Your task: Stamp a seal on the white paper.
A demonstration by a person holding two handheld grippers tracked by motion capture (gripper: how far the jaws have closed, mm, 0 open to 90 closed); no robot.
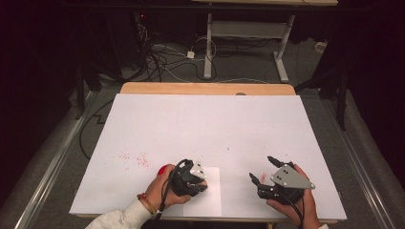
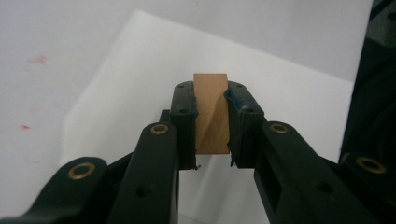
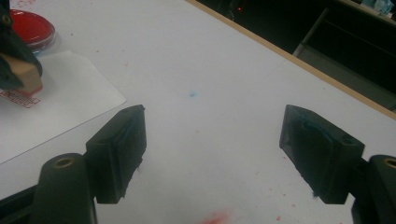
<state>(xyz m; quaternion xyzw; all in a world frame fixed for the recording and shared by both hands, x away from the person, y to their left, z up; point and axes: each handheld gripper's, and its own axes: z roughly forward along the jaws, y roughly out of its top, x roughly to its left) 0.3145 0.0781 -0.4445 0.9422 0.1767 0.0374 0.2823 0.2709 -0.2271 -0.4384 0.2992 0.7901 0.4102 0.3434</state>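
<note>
Jaws, left gripper (image 2: 211, 121): clamped on wooden stamp (image 2: 211, 112), over paper sheet (image 2: 289, 102).
Jaws, right gripper (image 3: 212, 154): wide apart, empty.
Advice: press stamp flat, lift straight; red ink pad (image 3: 30, 28) sits nearby.

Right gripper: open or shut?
Open. The right gripper has its jaws spread wide with bare white table cover between them, nothing held.

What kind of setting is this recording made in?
Probably a lab or recording workspace: a table covered in white, loose cables on the floor behind it, dark surroundings, and an adjustable desk frame beyond.
</note>
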